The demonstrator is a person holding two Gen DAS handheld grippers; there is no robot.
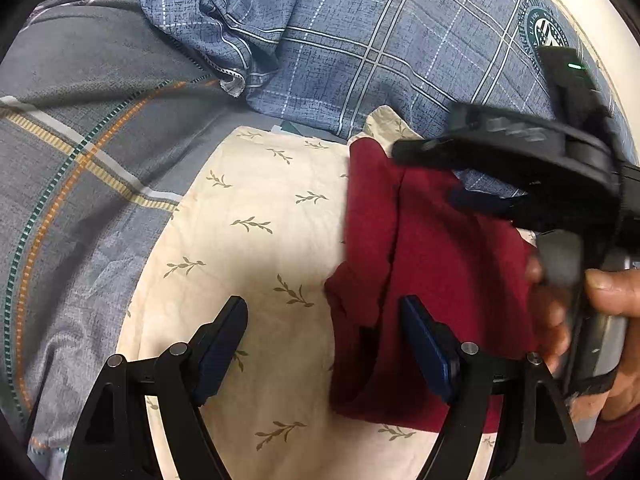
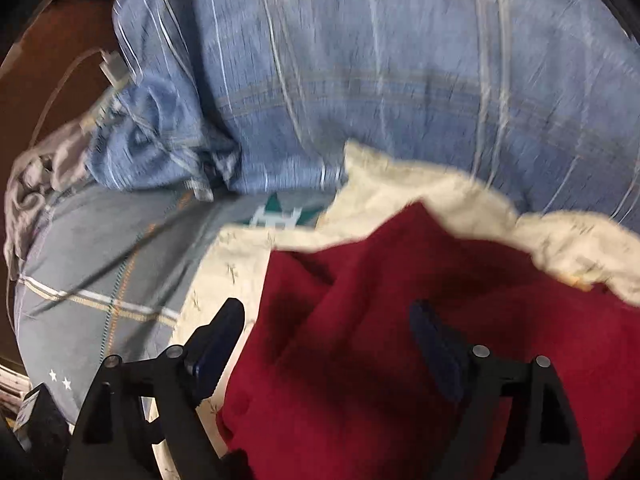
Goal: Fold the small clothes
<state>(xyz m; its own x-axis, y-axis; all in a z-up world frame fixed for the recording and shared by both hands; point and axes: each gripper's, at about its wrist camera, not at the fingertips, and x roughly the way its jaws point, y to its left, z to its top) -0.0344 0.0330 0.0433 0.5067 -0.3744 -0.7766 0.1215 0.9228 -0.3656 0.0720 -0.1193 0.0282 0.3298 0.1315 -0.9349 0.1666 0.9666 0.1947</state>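
While blurred (right view), red garment point(image 2: 380, 320), cream cloth point(image 2: 420, 204) beneath

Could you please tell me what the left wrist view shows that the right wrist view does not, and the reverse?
Only the left wrist view shows the right gripper from outside, over the dark red garment, the person's hand on its handle, and a round green emblem. Only the right wrist view shows a white cable plug on a brown surface and a crumpled grey cloth. Both show the garment, the cream leaf-print cloth, the blue checked bedding and the grey striped bedding. Each view shows its own gripper open; the left gripper holds nothing.
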